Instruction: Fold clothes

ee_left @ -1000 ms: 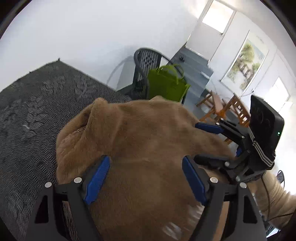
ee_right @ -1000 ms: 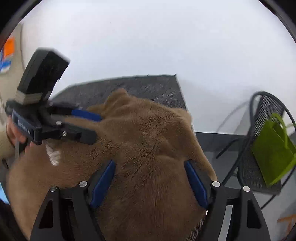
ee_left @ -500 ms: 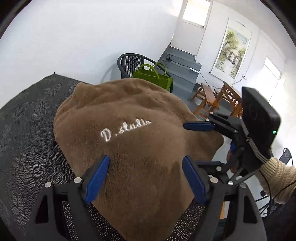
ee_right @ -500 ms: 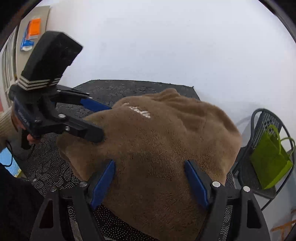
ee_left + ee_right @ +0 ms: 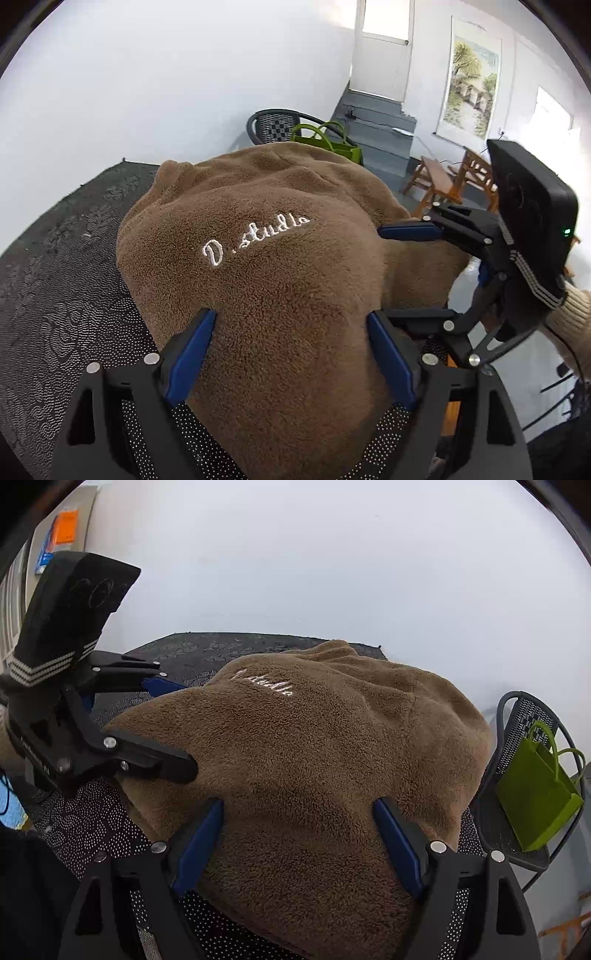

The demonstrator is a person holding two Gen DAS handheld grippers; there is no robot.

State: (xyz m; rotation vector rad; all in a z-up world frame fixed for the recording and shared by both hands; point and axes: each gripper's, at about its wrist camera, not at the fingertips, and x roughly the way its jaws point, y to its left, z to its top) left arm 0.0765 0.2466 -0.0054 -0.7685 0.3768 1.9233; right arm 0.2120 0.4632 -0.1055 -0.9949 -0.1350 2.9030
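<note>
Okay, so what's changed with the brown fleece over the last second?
The brown fleece has come down flat onto the dark table cover, embroidered lettering now face up. Both tongs, left and right, are opening, with fleece between them. The green bag hasn't moved.

left gripper (image 5: pixel 291 354) opening, right gripper (image 5: pixel 297 843) opening

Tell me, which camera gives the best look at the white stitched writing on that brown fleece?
The left wrist view. There the embroidered lettering faces the camera across the brown fleece garment and reads "D.studio". In the right wrist view the same lettering is farther off, slanted and only partly legible.
</note>
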